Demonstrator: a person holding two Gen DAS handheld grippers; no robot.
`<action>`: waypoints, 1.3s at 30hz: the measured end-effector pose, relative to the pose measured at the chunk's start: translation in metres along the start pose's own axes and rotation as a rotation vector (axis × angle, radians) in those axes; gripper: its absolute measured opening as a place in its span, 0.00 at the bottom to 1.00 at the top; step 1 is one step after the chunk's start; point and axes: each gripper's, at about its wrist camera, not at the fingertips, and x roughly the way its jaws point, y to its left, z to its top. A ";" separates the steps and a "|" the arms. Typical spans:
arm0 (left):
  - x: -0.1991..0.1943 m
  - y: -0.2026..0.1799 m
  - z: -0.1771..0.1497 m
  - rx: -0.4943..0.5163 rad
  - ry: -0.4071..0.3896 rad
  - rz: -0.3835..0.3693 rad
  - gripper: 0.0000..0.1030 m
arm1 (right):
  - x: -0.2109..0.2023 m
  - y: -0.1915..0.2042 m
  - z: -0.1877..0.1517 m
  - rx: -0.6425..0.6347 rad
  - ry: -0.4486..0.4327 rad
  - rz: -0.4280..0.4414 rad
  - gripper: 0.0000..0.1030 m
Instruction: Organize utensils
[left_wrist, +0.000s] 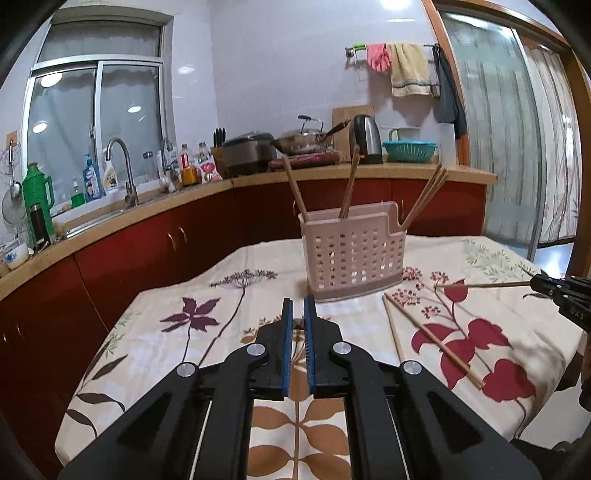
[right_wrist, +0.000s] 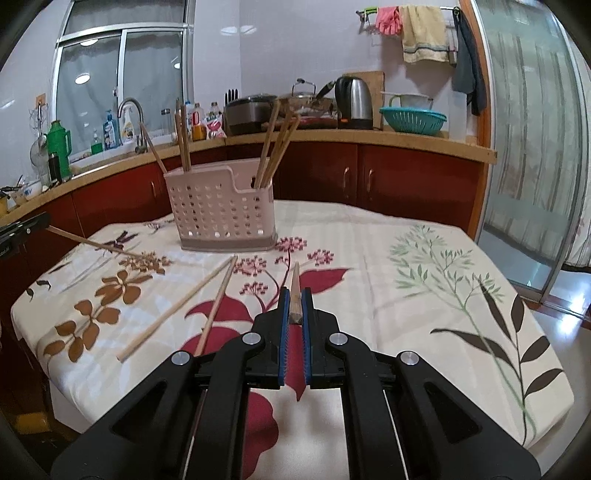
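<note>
In the left wrist view, the left gripper (left_wrist: 298, 310) is hovering over the cloth-covered surface (left_wrist: 258, 280) with its pads nearly pressed together and nothing between them, pointing at the holder (left_wrist: 352, 254), which is standing upright with several chopsticks leaning out of its compartments. Two loose chopsticks (left_wrist: 432, 336) are lying flat on the cloth to the right of the holder, and at the far right edge the right gripper (left_wrist: 561, 295) is carrying one chopstick (left_wrist: 484, 285) level above the cloth. In the right wrist view, the right gripper (right_wrist: 294, 306) is pinching that chopstick (right_wrist: 294, 291) near its thick end, the thin end pointing toward the holder (right_wrist: 221, 214); the loose pair (right_wrist: 184, 314) is lying to its left. The sticks are looking light, stiff and smooth, so a held one is likely pivoting easily between the pads; taking each near its thick end, as here, is probably leaving enough free length to drop it tip-first into a compartment.
</note>
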 end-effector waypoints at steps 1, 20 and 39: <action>-0.002 0.000 0.002 -0.001 -0.003 -0.002 0.06 | -0.003 0.000 0.003 0.003 -0.009 0.002 0.06; -0.030 -0.001 0.038 -0.035 -0.068 -0.007 0.06 | -0.041 0.006 0.045 -0.005 -0.120 0.014 0.06; -0.021 0.007 0.049 -0.077 -0.020 -0.025 0.06 | -0.033 0.013 0.061 -0.028 -0.117 0.024 0.06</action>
